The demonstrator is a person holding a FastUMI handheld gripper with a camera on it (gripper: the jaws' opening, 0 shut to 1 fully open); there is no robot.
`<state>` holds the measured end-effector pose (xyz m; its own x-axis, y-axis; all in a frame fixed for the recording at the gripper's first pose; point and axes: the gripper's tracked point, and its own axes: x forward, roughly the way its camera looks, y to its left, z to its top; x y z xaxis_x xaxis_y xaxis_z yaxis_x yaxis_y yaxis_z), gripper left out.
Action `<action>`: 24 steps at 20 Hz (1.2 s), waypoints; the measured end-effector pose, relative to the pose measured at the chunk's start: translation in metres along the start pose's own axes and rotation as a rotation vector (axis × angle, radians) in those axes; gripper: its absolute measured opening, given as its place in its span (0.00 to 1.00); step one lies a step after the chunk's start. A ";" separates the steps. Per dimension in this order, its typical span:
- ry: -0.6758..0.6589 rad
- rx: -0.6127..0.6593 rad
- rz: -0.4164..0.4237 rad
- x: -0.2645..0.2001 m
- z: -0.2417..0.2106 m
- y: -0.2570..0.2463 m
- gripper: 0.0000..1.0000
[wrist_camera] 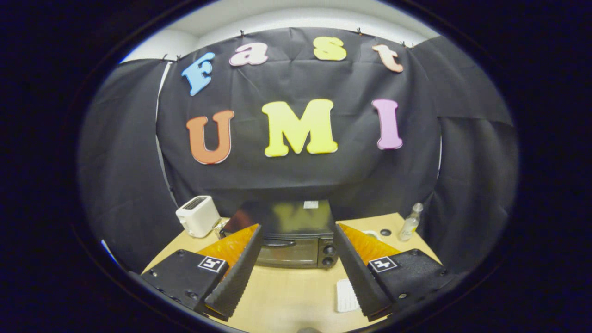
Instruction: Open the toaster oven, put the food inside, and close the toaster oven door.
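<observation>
- While you hold the gripper (296, 273) above the wooden table (282, 296), its two fingers stand wide apart with nothing between them but bare tabletop; they grip nothing.
- The toaster oven (291, 236) sits straight ahead, beyond the fingertips and framed by the gap between the two fingers, well short of contact with either.
- Its door is closed, with the handle (279, 243) running across the top of the glass front.
- Two round knobs (329, 255) sit one above the other at the right end of the toaster oven's front, close behind your right finger's inner edge.
- The toaster oven's top is dark and glossy and carries a small pale sticker (311, 204) toward the back.
- To the left of the toaster oven, a white pop-up toaster (198, 216) stands near the table's back corner.
- To the right of the toaster oven, a clear bottle (410, 223) stands upright near the table's edge, and a small dark round spot (385, 232) lies on the tabletop between the two.
- In front of the toaster oven and nearer to you, a flat white ribbed piece (346, 296) lies on the table just beside your right finger; what it is cannot be told.
- Behind the toaster oven hangs the black cloth wall (129, 162).
</observation>
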<state>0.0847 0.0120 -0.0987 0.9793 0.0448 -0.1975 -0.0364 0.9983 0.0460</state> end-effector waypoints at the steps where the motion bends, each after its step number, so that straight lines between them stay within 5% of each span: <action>1: -0.026 -0.007 -0.004 -0.017 0.014 -0.005 0.98; 9: -0.183 -0.009 -0.114 -0.127 0.101 -0.079 0.98; 16: -0.167 -0.022 -0.156 -0.146 0.099 -0.148 0.98; 24: -0.170 0.006 -0.093 -0.143 0.082 -0.178 0.98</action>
<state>-0.0329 -0.1750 0.0016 0.9979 -0.0550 -0.0329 0.0563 0.9976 0.0412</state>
